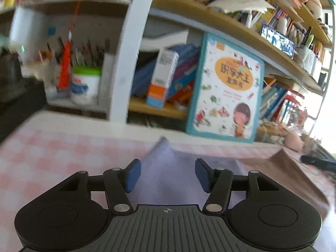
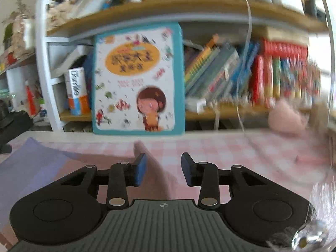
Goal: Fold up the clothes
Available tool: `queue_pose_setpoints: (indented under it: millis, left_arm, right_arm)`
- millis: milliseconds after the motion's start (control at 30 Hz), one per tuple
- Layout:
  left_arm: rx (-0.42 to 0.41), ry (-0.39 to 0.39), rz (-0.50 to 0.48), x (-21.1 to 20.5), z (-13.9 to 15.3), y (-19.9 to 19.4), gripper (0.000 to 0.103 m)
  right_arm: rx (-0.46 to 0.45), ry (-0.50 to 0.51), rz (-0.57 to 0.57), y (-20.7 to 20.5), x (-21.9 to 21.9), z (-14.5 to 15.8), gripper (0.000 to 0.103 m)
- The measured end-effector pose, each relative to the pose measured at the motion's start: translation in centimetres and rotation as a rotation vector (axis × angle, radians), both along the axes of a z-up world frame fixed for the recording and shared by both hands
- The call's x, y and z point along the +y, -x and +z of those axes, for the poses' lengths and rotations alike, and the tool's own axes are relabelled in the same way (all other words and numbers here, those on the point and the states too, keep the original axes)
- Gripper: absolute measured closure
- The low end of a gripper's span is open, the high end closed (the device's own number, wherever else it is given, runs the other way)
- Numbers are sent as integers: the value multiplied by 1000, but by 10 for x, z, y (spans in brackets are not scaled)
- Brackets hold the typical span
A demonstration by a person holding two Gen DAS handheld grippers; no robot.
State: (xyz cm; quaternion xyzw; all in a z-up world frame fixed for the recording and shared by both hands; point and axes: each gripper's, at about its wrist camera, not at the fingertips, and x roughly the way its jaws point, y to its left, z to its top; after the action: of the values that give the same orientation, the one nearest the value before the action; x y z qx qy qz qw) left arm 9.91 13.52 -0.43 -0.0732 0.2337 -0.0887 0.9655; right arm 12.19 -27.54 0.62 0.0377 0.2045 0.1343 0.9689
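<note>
Left tool (image 1: 168,175): fingers spread wide, nothing between the blue pads; it hovers above the lilac part of the garment.
Right tool (image 2: 163,169): fingers also spread, empty; it sits over the far right corner of the cloth.
Garment (image 1: 168,180): lies flat on the surface, near the person's side. Two colours show, a lilac panel at left and a brownish-pink panel (image 2: 105,163) at right. Cannot tell if this is one two-tone piece or two pieces overlapped.
Surface (image 1: 52,153): pink-and-white check cover, bare cloth to either side of the garment.
Far edge: picture book (image 2: 136,79) stands upright against the bookshelf (image 2: 210,111), just behind the surface; a pink soft object (image 2: 285,119) sits to the right.
Image quality: both views smeared, edges of the garment hard to fix exactly.
Stage (judgement): no grasp made; fold appears not yet begun or between folds.
Risk 1: pads could close on the check cover along with the garment, since both are thin and lie flush; the cover would lift and drag.
Risk 2: grasping only the top layer would leave the fold uneven.
Risk 3: unmatched left and right grips would skew the crease.
Risk 4: a high forward sweep could knock the book over.
</note>
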Motion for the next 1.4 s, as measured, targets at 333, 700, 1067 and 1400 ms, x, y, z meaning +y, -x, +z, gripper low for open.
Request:
queue_pose_setpoints:
  millis: [333,700,1067,1400]
  left_arm:
    - [31,-115,-56,-22,-11,0,40]
    - [35,-94,-61,-18,-11,1,38]
    - [-39,-66,39,8,5,8,42]
    - [32,-92,64,19,-3,-3,58]
  right_arm:
    - [100,-18,40,-7,5,-12,77]
    - [160,-149,-1,-17,-14,-17,95]
    - [191,-176,-17,-21,-19,-23,91]
    - [190,-164,-26,-21,-20,-25,85]
